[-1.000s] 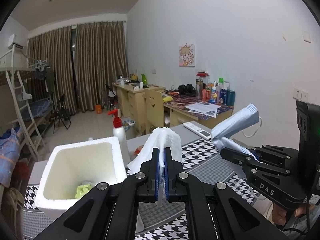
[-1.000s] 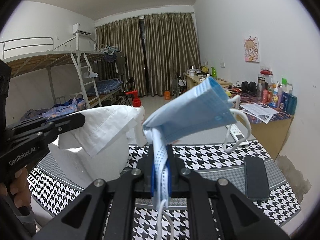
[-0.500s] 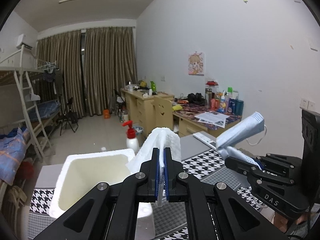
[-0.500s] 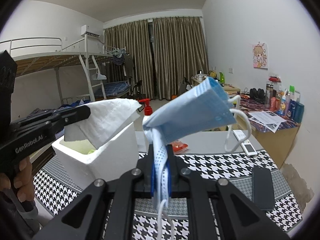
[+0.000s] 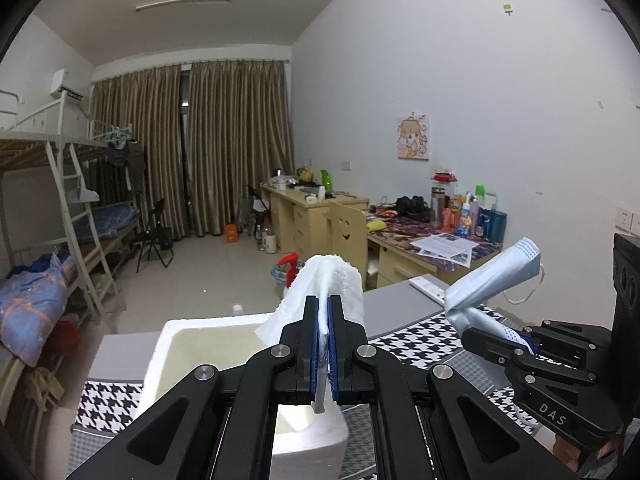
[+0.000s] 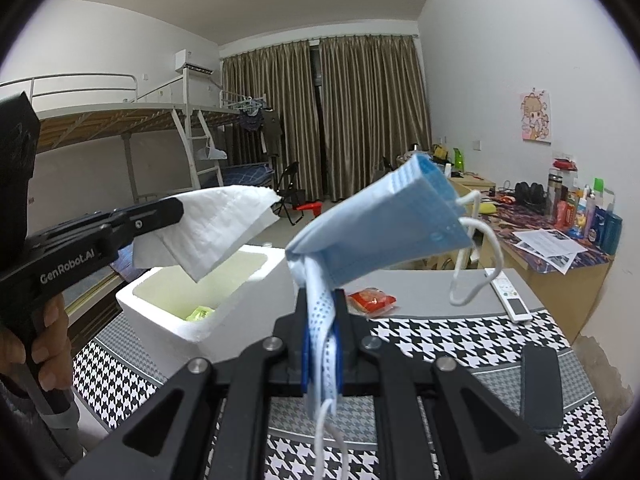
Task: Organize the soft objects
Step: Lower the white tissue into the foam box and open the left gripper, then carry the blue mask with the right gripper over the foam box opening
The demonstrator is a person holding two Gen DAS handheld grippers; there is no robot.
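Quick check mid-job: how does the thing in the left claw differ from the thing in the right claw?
The left claw pinches a white tissue; the right claw pinches a blue face mask. The tissue is plain folded paper, while the mask is pleated with white ear loops dangling. The tissue hangs over the foam box; the mask is beside it, over the table. Both are soft, gripped and held off the table.

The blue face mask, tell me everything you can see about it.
The face mask is a pleated light-blue surgical type with white elastic ear loops, soft and folded over. The right gripper is shut on its lower end, holding it up in the air above the houndstooth table mat. Nothing else touches it.
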